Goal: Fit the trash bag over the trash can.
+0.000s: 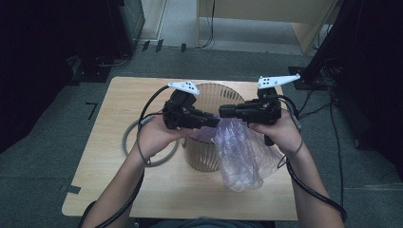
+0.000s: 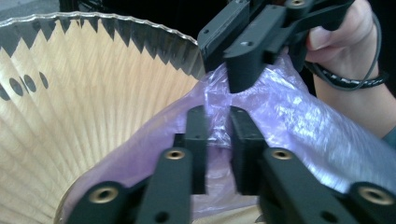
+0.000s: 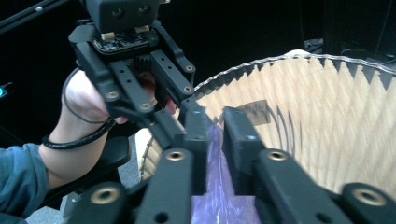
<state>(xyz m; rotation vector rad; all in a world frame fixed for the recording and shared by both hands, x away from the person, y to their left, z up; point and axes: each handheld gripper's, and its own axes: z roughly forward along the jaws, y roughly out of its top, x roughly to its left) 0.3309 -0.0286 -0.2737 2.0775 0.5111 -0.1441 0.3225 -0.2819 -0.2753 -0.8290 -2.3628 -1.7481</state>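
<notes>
- At centre of the high view, my left claw and right claw meet tip to tip over the bin, which stands mid-table.
- Left claw: closed on the bag; in the left gripper view the purple film is bunched between my two pads, at centre frame.
- Right claw: also closed on the bag; in the right gripper view a purple strip rises between the pads at lower centre, with the bin's pleated wall at right.
- Bag: its mouth is pinched at the bin's near rim; most of it hangs outside, down the bin's lower-right side in the high view, onto the table.
- Risk 1, as I judge it: both claws hold the same small bunch, so pulling them apart could tear the thin film or slip it from one pair of pads.
- Risk 2: the two layers may be pinched together, and the mouth then would not open.
- Risk 3: the bin looks light; a sideways tug on the bag could tip it or drag it across the table.
- Lower left of the bin, a grey ring lies flat, partly under my left hand.
</notes>
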